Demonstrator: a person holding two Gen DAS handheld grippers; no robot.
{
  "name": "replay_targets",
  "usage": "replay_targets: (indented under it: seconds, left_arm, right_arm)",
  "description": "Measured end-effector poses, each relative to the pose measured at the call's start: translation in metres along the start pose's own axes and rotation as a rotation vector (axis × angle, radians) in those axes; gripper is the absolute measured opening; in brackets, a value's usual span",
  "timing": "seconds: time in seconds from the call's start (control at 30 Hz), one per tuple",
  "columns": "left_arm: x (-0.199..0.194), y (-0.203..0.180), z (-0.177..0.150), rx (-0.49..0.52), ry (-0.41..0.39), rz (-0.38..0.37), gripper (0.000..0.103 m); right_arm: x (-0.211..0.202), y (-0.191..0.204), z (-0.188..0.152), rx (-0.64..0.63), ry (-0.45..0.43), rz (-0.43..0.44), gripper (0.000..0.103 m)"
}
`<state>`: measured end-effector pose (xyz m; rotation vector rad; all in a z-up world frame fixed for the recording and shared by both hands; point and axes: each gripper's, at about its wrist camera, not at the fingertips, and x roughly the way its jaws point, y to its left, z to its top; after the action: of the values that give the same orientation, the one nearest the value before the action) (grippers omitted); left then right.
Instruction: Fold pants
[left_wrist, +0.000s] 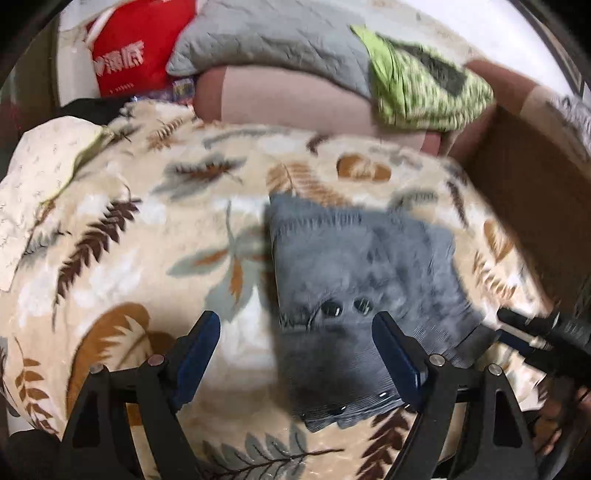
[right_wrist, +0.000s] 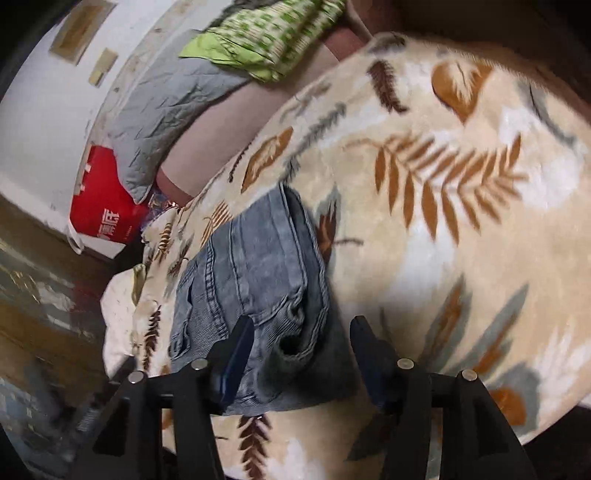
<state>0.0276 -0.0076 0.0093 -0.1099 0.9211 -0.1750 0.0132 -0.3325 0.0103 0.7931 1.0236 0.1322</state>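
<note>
red bag (left_wrist: 136, 51), white characters, unreadable

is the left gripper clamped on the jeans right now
No, the left gripper is open, its fingers apart above the folded jeans.

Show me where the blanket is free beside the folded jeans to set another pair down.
Left of the jeans the leaf-print blanket lies bare up to the cream cloth. Crowded on their other side: the cardboard box and the right gripper.
</note>
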Motion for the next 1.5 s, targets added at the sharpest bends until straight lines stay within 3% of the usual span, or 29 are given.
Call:
replay_targets:
  seconds: [0.13, 0.23, 0.33, 0.47, 0.57, 0.63, 0.67, 0.8, 0.87, 0.97, 1.17, 1.27, 1.4, 1.5]
  left_arm:
    - [0.031, -0.003, -0.013, 0.039, 0.069, 0.036, 0.085]
    - [0.032, 0.002, -0.017, 0.006, 0.060, 0.018, 0.085]
    - [0.036, 0.002, -0.021, 0.009, 0.058, 0.011, 0.086]
    - [0.038, 0.006, -0.020, -0.004, 0.066, 0.000, 0.087]
    - [0.040, 0.008, -0.017, -0.012, 0.075, -0.010, 0.088]
    - [0.038, 0.006, -0.017, 0.002, 0.071, 0.001, 0.088]
    - [0.037, 0.004, -0.016, 0.014, 0.064, 0.013, 0.088]
    - [0.026, -0.003, -0.010, 0.031, 0.029, 0.035, 0.088]
    - [0.023, -0.005, -0.008, 0.033, 0.002, 0.050, 0.088]
    - [0.037, -0.006, -0.010, 0.052, 0.052, 0.076, 0.088]
    - [0.044, 0.003, -0.013, 0.006, 0.069, 0.043, 0.088]
    - [0.046, 0.006, -0.013, -0.006, 0.079, 0.027, 0.089]
    - [0.048, 0.010, -0.015, -0.030, 0.082, 0.013, 0.090]
    - [0.047, 0.009, -0.015, -0.020, 0.080, 0.016, 0.090]
  right_arm:
    - [0.008, 0.004, 0.000, 0.071, 0.036, 0.033, 0.058]
    - [-0.007, 0.009, -0.004, 0.082, -0.028, 0.034, 0.058]
    - [-0.012, 0.018, -0.005, 0.073, -0.043, 0.188, 0.058]
    - [0.015, 0.031, -0.004, 0.056, 0.040, 0.290, 0.058]
    - [0.049, -0.010, -0.013, 0.199, 0.115, 0.136, 0.057]
    - [0.054, -0.040, -0.022, 0.300, 0.101, 0.189, 0.027]
    - [0.052, -0.043, -0.023, 0.314, 0.102, 0.215, 0.027]
    - [0.035, -0.008, -0.009, 0.168, 0.078, 0.187, 0.028]
    - [0.033, 0.000, 0.000, 0.151, 0.069, 0.113, 0.028]
    - [0.048, -0.008, 0.009, 0.210, 0.108, 0.049, 0.028]
    - [0.060, -0.020, 0.015, 0.300, 0.153, 0.049, 0.028]
    - [0.053, -0.025, 0.011, 0.322, 0.163, 0.057, 0.032]
    - [0.048, -0.026, 0.008, 0.332, 0.157, 0.064, 0.051]
    - [0.054, -0.016, 0.011, 0.323, 0.158, 0.040, 0.054]
